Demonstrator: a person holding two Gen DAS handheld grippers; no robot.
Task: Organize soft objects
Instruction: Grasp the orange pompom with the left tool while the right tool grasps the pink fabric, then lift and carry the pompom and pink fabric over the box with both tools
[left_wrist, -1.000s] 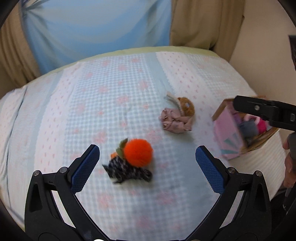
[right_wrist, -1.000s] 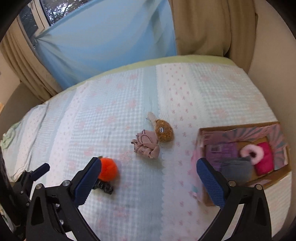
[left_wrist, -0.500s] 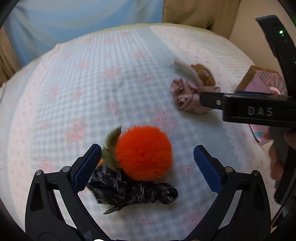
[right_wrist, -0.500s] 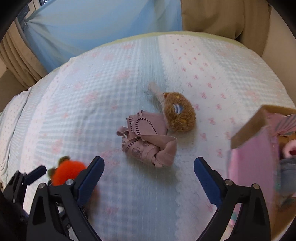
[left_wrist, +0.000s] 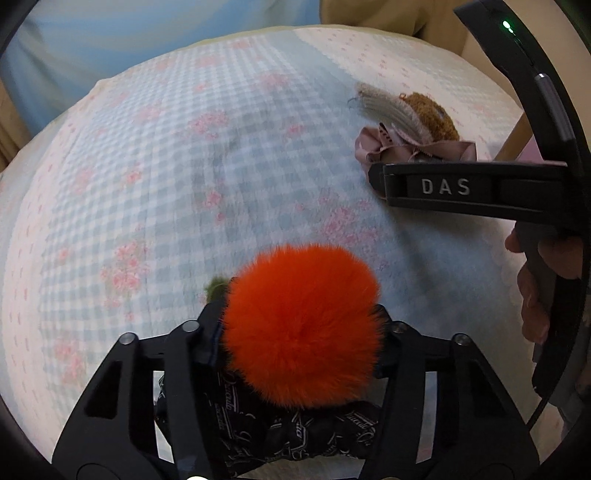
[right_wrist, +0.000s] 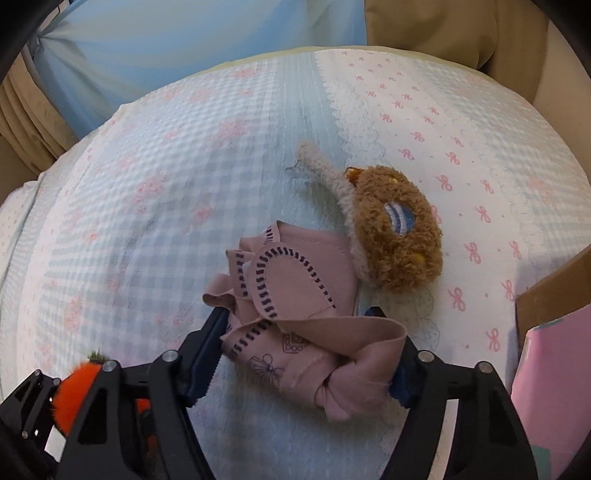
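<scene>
Orange fluffy pompom (left_wrist: 301, 325) sits inside the closing left tool (left_wrist: 295, 332); pink knotted cloth (right_wrist: 295, 325) inside the closing right tool (right_wrist: 299, 354); squeeze both firmly before lifting.

We see a bedspread (right_wrist: 155, 206) of pale blue and white gingham strewn with faded pink flower sprigs; right of the brown plush toy (right_wrist: 397, 236) it turns white with small pink bows. That toy is caramel brown with a blue-and-white striped patch and a cream fuzzy edge. Just below it lies a dusty pink cloth (right_wrist: 295, 314) stitched with dark navy dashes and small outline drawings. Far left of the toy we see a vivid orange pompom (left_wrist: 301, 325) with a green tuft, above black fabric (left_wrist: 295, 439) printed with white script. Right of the toy stands a pink box (right_wrist: 554, 387) with tan cardboard edges.
</scene>
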